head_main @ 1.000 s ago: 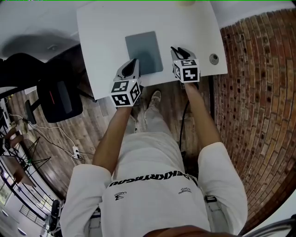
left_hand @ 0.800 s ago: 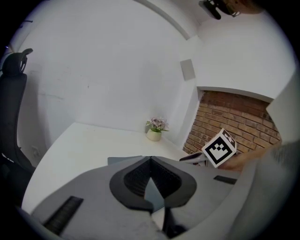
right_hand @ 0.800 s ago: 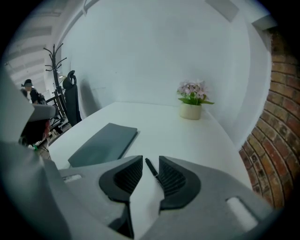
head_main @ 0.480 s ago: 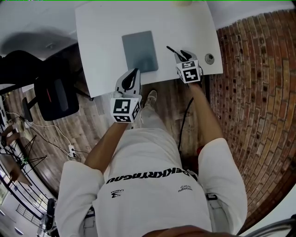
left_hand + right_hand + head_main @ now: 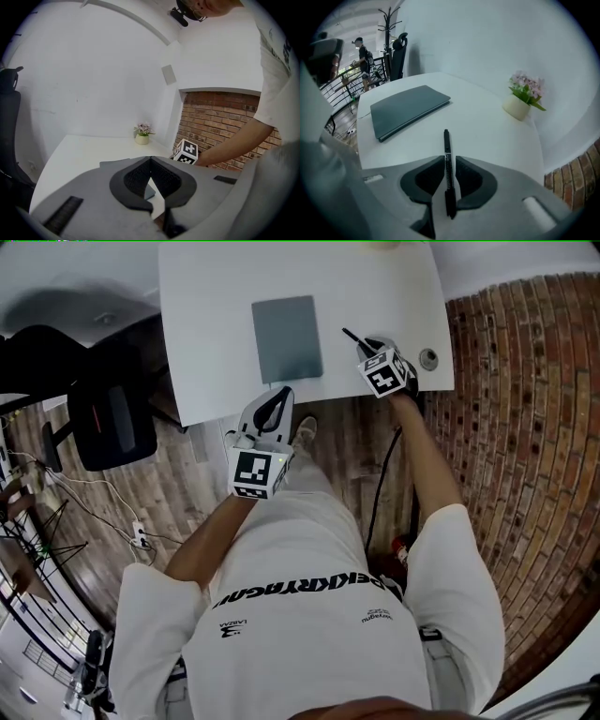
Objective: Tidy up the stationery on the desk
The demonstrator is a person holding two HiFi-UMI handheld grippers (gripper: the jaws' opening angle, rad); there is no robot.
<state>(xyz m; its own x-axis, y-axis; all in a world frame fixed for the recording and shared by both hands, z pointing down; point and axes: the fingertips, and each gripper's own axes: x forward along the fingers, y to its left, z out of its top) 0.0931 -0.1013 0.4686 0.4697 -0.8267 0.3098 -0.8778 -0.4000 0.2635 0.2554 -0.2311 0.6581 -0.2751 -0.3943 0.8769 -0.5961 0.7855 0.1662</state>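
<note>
A black pen (image 5: 447,154) sticks out forward from my right gripper (image 5: 449,161), which is shut on it low over the white desk (image 5: 216,296). In the head view that gripper (image 5: 368,345) is at the desk's front right, the pen (image 5: 352,337) pointing up-left. A closed grey notebook (image 5: 286,338) lies flat mid-desk, left of the pen, and appears as the notebook (image 5: 408,110) in the right gripper view. My left gripper (image 5: 279,401) hangs just off the desk's front edge, below the notebook. Its fingertips (image 5: 151,161) meet and hold nothing.
A small potted plant (image 5: 524,97) stands at the desk's far edge. A round cable hole (image 5: 428,358) sits in the front right corner. A black office chair (image 5: 112,418) stands left of the desk, brick wall (image 5: 525,427) to the right. A person (image 5: 361,49) stands far behind.
My left gripper has drawn back from the notebook's front edge to just off the desk. My right gripper has stayed at the front right, with the pen now showing ahead of it.
</note>
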